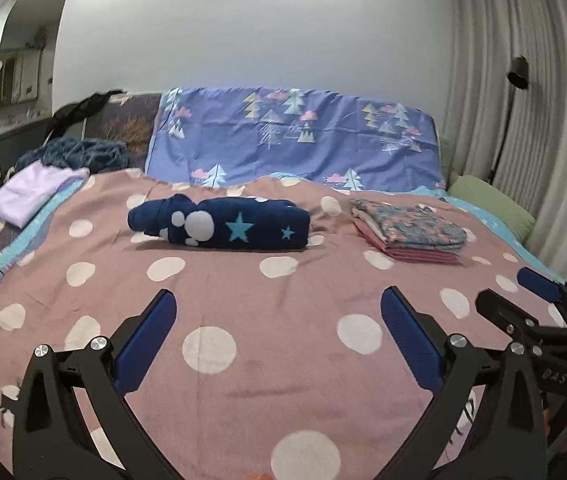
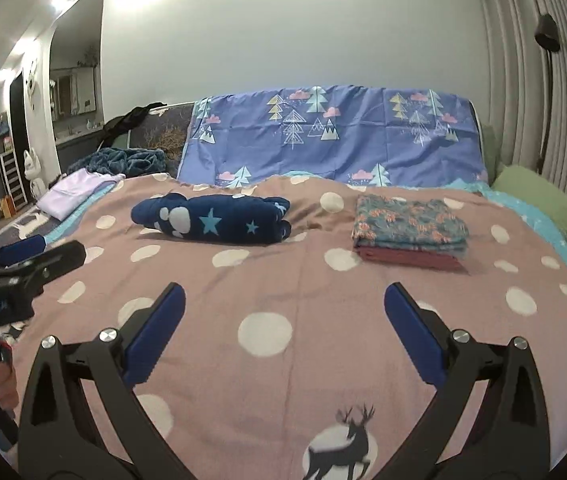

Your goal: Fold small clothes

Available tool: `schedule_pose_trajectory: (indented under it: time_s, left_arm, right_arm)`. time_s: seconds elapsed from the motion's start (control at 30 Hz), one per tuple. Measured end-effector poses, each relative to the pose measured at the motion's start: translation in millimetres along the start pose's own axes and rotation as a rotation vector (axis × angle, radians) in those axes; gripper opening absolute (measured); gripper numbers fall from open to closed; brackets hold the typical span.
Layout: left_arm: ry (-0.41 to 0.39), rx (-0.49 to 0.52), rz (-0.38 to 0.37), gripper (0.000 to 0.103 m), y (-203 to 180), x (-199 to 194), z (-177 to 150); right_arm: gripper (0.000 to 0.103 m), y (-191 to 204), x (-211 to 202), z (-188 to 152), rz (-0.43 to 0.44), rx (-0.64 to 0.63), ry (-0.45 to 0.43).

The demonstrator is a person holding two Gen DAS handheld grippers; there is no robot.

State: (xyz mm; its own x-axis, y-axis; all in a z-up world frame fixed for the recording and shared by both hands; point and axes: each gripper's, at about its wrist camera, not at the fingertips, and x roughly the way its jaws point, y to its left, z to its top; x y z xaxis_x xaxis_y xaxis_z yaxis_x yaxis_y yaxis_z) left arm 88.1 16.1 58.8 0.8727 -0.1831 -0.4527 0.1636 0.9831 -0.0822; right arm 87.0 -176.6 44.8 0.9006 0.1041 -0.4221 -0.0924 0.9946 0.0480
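**A:** While both pairs of fingers stand spread as wide as they go, nothing is in either one. The left gripper point(image 1: 277, 312) and the right gripper point(image 2: 283, 306) both hover over bare bedspread point(image 1: 243, 380), well short of any cloth.

**B:** Where are the clothes, then?

**A:** A navy star-print garment point(image 1: 219, 226) lies folded or rolled into a thick bundle near the middle of the bed. To its right sits a neat stack of folded clothes point(image 1: 409, 230), floral piece on top, reddish ones under it. Both are apart from each other and from the grippers.

**B:** So what could go wrong from here?

**A:** I'd judge the navy bundle is the weak spot. It looks bulky and one end bulges loose, so a one-sided pinch on the top layer could drag it open instead of lifting it whole. Carrying it to the stack also risks nudging the floral piece askew if it comes in low.

**B:** And if the next piece is somewhere else?

**A:** A pale lilac cloth point(image 1: 31, 196) lies at the far left edge of the bed, beside a crumpled blue blanket point(image 1: 83, 154). Reaching there could snag the blanket too, or pinch the bedspread under thin fabric.
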Motion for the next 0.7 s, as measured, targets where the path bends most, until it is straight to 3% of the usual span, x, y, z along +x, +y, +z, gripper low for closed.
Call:
schedule_pose_trajectory:
  time_s: [0.17,0.27,0.7]
  left_arm:
    - [-0.045,0.078,0.008,0.102,-17,-29,-6]
    - [-0.052,0.071,-0.025,0.102,-20,-39,-8]
    - [-0.015,0.075,-0.011,0.102,-24,-45,-19]
  right_arm:
    - [0.101,1,-23,-5,-0.011,0.001,-0.017]
    - [0.101,7,-31,-7,-0.014,-0.013,-0.025]
    - [0.101,16,-48,-10,0.002,-0.009,-0.042]
